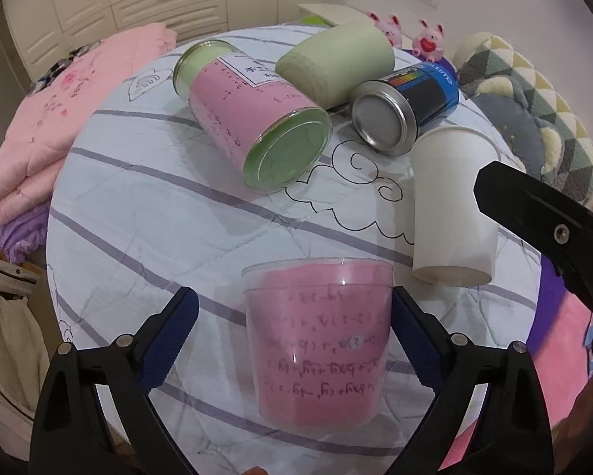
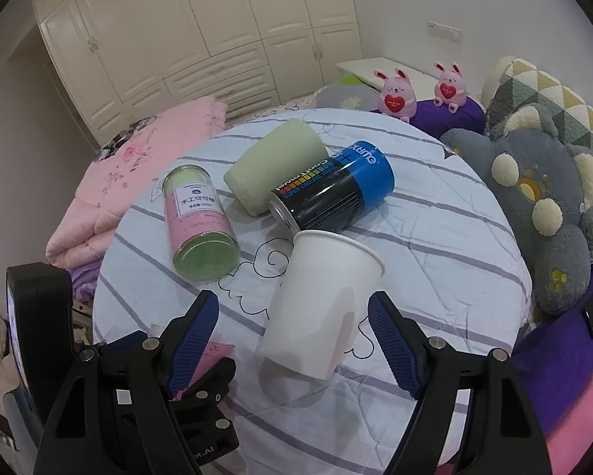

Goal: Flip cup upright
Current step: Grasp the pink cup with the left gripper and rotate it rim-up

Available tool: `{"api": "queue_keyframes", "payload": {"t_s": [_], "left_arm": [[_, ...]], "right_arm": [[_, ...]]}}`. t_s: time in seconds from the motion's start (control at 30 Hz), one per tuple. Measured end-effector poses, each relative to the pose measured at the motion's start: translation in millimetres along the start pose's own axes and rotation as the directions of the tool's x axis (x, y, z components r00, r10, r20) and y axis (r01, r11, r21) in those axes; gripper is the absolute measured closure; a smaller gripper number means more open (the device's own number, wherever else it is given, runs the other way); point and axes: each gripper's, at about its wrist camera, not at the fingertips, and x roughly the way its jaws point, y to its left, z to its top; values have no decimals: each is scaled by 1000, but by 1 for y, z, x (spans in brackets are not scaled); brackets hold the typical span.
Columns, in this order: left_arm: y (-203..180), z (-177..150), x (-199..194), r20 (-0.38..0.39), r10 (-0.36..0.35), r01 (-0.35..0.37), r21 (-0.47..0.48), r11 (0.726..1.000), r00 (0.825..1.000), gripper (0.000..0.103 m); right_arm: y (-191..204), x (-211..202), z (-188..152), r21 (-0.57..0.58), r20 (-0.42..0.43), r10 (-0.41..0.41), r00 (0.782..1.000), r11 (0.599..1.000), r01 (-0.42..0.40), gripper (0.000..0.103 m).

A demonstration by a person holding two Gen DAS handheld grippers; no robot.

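The paper cup (image 2: 324, 308) looks matt white and smooth. The clear plastic cup (image 1: 320, 340) is glossy, lined with pink paper. The can (image 1: 403, 107) has a shiny metal base. The bedsheet (image 2: 434, 237) is soft quilted cloth. The hand-held gripper pads (image 2: 193, 336) are ribbed blue.

Cream wardrobe (image 2: 201, 35) w/ drawers, white wall (image 2: 407, 4), bed (image 2: 454, 229), pink quilt (image 2: 110, 194)

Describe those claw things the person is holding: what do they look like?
Both are black plastic tongs with two fingers each. The left gripper and right gripper carry ribbed blue pads on the fingers' inner faces, plus round silver bolts at the joints. No cables or sleeves are visible.
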Motion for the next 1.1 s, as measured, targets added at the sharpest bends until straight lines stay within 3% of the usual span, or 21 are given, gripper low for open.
{"api": "queue_keyframes", "payload": {"t_s": [0.27, 0.4, 0.77, 1.1], "left_arm": [[1, 4, 5, -6, 3, -3, 4, 1000, 1000, 13], [3, 7, 10, -25, -19, 19, 0, 1000, 1000, 31], [8, 16, -6, 82, -22, 23, -11, 1000, 996, 31], [14, 30, -11, 166, 25, -21, -29, 999, 986, 32]], "right_arm": [[-4, 1, 0, 9, -6, -6, 1000, 1000, 6, 24], [-7, 0, 1, 17, -6, -11, 1000, 1000, 11, 24], [-11, -4, 2, 30, 13, -14, 1000, 999, 14, 24], [-11, -2, 7, 29, 34, -14, 999, 999, 13, 24]]}}
